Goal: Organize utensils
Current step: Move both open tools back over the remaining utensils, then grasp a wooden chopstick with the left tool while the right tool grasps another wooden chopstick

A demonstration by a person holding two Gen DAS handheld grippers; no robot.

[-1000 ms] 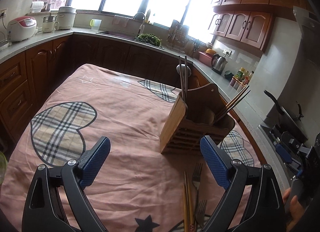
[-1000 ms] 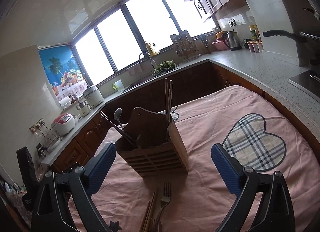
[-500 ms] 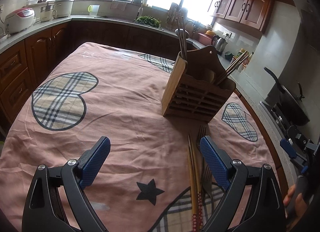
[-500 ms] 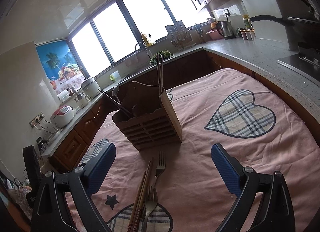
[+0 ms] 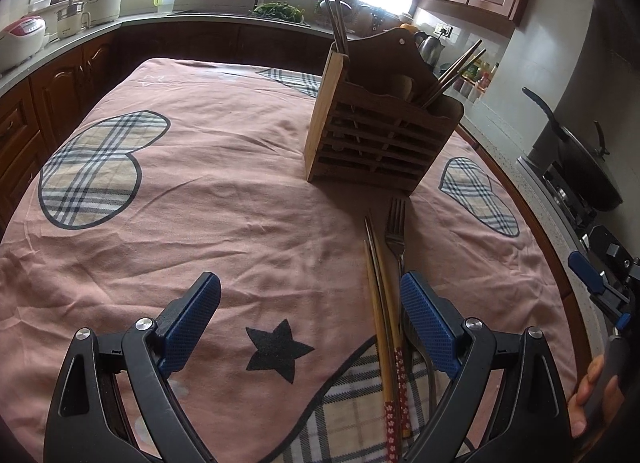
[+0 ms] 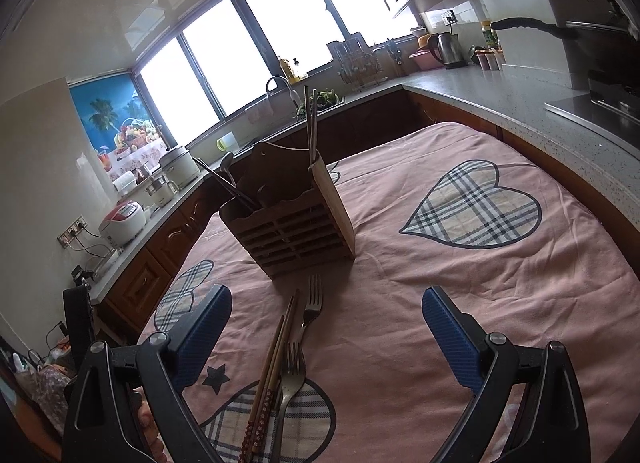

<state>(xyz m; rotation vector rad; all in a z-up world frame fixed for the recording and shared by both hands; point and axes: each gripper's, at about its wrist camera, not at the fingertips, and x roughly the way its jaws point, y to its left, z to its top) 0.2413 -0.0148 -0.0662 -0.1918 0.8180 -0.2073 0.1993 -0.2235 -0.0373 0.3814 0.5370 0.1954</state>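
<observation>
A wooden slatted utensil holder (image 5: 376, 131) (image 6: 292, 219) stands upright on the pink tablecloth (image 5: 224, 191) (image 6: 460, 287), with chopsticks and a spoon sticking out of it. In front of it lie a pair of wooden chopsticks (image 5: 382, 303) (image 6: 276, 355) and two metal forks (image 5: 396, 235) (image 6: 312, 303), side by side on the cloth. My left gripper (image 5: 310, 321) is open above the cloth, its right finger beside the chopsticks. My right gripper (image 6: 326, 337) is open too, hovering just right of the loose utensils. Neither holds anything.
Dark wood kitchen cabinets and a grey countertop (image 6: 540, 99) ring the table. A wok (image 5: 580, 159) sits on the stove at the right. Rice cookers (image 5: 24, 35) stand at the far left, a kettle (image 6: 450, 49) near the window. A person's hand (image 5: 588, 395) shows at the lower right.
Both grippers have tilted down and pulled back, so the holder sits farther off and the chopsticks and forks on the cloth have come fully into view. Both stay open.
</observation>
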